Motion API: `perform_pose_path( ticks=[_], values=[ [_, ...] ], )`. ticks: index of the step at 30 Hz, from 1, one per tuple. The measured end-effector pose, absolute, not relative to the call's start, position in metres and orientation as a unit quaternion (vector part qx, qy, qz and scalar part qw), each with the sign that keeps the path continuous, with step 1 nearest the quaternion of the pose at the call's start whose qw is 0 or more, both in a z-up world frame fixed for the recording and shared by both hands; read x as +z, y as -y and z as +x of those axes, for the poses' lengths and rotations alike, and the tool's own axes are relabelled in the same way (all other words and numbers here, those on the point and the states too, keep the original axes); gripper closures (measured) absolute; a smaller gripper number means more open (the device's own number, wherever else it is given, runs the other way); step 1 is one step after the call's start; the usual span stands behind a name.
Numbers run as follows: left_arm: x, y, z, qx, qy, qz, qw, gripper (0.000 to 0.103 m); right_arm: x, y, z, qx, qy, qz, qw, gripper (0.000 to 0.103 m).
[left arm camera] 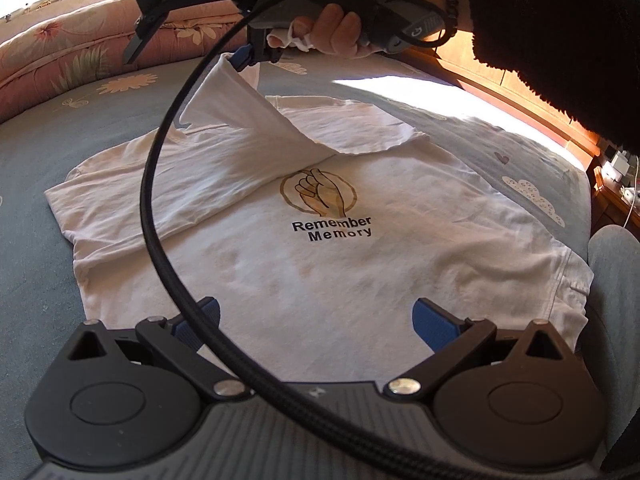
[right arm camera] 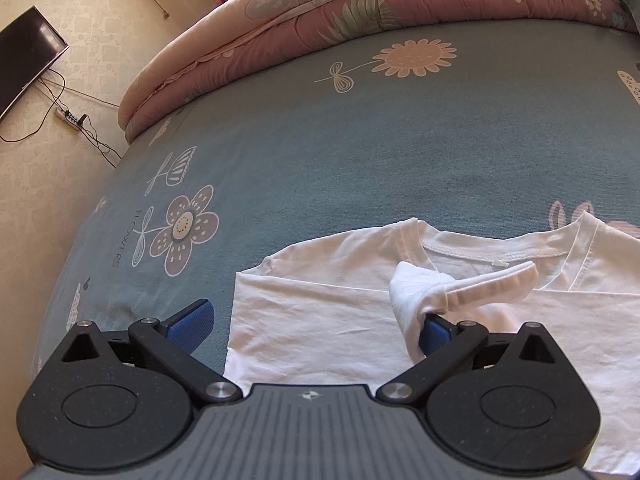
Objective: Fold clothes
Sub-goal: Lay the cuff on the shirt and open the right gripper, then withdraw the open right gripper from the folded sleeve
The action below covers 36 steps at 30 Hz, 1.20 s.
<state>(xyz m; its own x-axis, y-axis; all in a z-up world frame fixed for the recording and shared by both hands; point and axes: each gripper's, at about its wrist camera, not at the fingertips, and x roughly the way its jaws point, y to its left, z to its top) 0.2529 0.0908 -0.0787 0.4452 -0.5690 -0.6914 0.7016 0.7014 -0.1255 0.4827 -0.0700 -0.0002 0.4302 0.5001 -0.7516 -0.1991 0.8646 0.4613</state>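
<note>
A white T-shirt (left arm camera: 360, 280) with a hand drawing and the words "Remember Memory" lies face up on the blue flowered bedsheet (left arm camera: 36, 280). My left gripper (left arm camera: 318, 320) hovers open over the shirt's near part with nothing between its fingers. A hand in a dark sleeve holds my right gripper (left arm camera: 188, 51) above the far side. One sleeve (left arm camera: 236, 96) is lifted up to it. In the right wrist view the right gripper (right arm camera: 312, 326) stands wide open, and the sleeve (right arm camera: 424, 292) hangs draped over its right finger (right arm camera: 434, 334) above the collar (right arm camera: 500, 256).
A pink floral quilt (right arm camera: 320, 20) is rolled along the far edge of the bed. A black cable (left arm camera: 160, 184) loops across the left wrist view. A wooden headboard (left arm camera: 500, 64) runs along the right. A TV (right arm camera: 28, 52) and power strip (right arm camera: 70, 118) are by the wall.
</note>
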Motion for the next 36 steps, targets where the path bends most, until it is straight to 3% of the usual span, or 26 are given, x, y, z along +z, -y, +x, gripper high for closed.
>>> perform_pose_path(
  ticks=[9,26,31,36],
  values=[
    [-0.07,-0.1,0.249,-0.377,-0.355,0.087,0.851,0.001,-0.01,0.025,0.483,0.206,-0.541,0.071,0.812,0.0],
    [-0.048,-0.113,0.235,-0.392,-0.311,0.073,0.863,0.001,0.008,0.024,0.482,0.172,-0.542,0.084,0.819,0.0],
    [-0.048,-0.118,0.235,-0.391,-0.309,0.068,0.865,0.001,0.02,0.019,0.477,0.164,-0.515,0.056,0.84,0.0],
    [-0.048,-0.116,0.233,-0.395,-0.308,0.069,0.863,0.001,0.048,0.049,0.471,0.121,-0.438,0.062,0.889,0.0]
  ],
)
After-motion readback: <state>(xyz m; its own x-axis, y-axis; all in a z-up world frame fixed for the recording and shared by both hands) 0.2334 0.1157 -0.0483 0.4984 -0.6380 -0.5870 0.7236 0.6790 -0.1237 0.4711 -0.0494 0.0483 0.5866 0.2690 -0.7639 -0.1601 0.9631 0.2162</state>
